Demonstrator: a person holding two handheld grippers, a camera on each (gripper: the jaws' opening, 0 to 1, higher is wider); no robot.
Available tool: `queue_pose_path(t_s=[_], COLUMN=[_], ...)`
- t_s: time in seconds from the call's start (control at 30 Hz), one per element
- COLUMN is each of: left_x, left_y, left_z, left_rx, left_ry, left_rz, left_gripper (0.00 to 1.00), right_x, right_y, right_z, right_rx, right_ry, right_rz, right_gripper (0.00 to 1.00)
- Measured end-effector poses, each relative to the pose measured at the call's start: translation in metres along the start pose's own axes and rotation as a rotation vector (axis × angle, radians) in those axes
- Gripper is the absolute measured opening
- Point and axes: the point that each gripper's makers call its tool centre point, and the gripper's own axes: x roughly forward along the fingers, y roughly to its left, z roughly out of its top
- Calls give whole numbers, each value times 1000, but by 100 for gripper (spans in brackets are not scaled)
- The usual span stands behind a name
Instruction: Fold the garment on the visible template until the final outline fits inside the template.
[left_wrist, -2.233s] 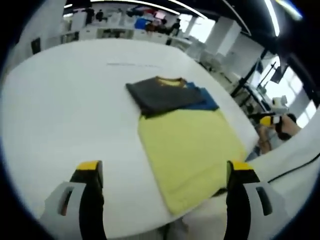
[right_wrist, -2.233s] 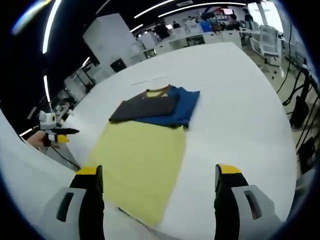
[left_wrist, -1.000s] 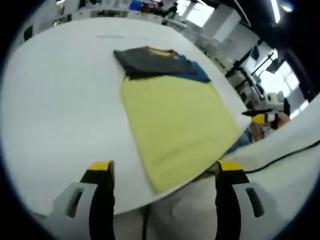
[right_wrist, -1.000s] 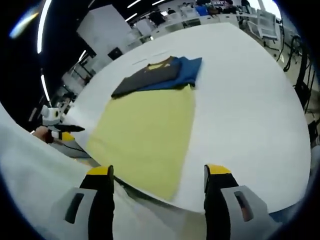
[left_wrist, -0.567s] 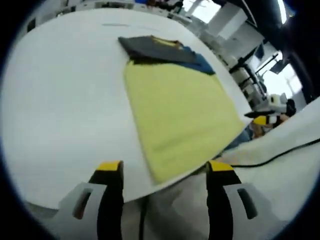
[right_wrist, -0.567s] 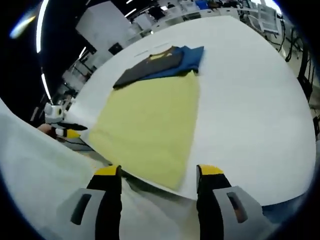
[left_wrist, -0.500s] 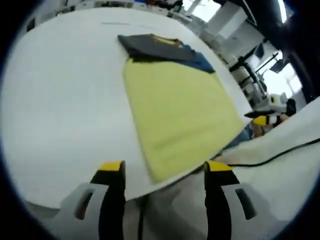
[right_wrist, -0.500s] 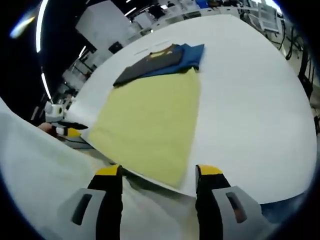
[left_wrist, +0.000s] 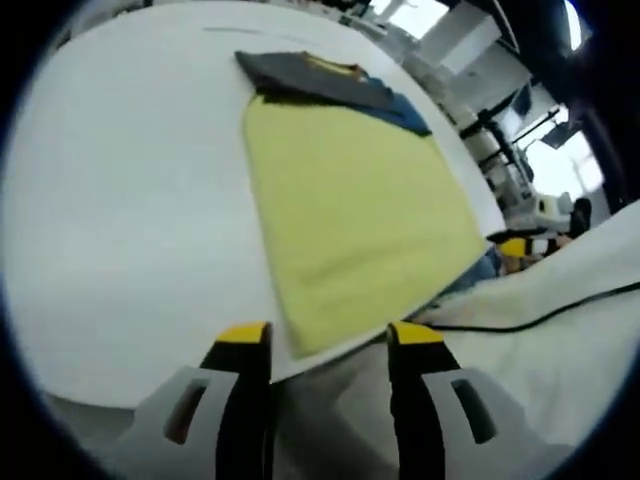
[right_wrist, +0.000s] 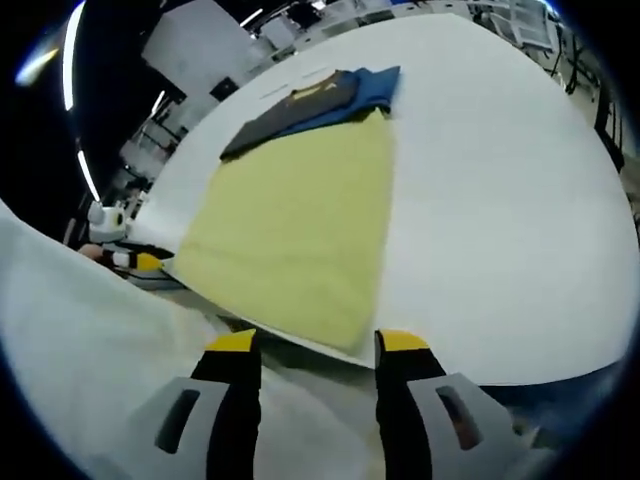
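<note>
Counter (left_wrist: 120, 200): white, broad, rounded by the lens; near edge runs just ahead of both sets of fingers. Also in the right gripper view (right_wrist: 500, 220).
Yellow garment (left_wrist: 350, 210): lies flat on the counter, a long rectangle, one short end at the near counter edge, the far end touching the stacked clothes. In the right gripper view (right_wrist: 300, 210) its near corner sits just ahead of the fingertips.
Dark grey garment (left_wrist: 295, 75): folded, at the far end of the yellow one, a yellow neck patch showing on it. Right gripper view (right_wrist: 290, 115): same, lying on top of the blue piece.
Blue garment (left_wrist: 405, 108): folded, under and beside the grey one, sticking out on one side. Right gripper view (right_wrist: 372, 90).
Template: cannot tell; no outline readable on the counter.
Left gripper (left_wrist: 328, 335): yellow-tipped fingers part-open with a narrow gap, holding nothing; tips hang at the counter's near edge, just short of the yellow garment's near corner.
Right gripper (right_wrist: 317, 342): yellow-tipped fingers likewise narrowly apart, empty; tips just off the near counter edge, by the yellow garment's corner. It also shows small at the right of the left gripper view (left_wrist: 525, 245); the left gripper shows small at the left of the right gripper view (right_wrist: 135, 262).
White cloth (right_wrist: 90, 340): person's sleeve or clothing, low in both views below the counter edge; a black cable (left_wrist: 560, 308) crosses it.
</note>
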Motion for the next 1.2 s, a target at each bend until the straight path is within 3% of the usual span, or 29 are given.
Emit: queue_pose_path(t_s=[0.7,1.2], left_x=[6,7], left_y=[8,18], left_z=[-3,-5], left_rx=[-50,-89], left_ry=[9,13], left_rz=[30,82], left_gripper=[20,3], right_x=[6,9], right_y=[-14,-21], right_z=[1,0], right_rx=[4,7], right_ry=[29,32], right_rz=[-57,-73], right_gripper=[20,9])
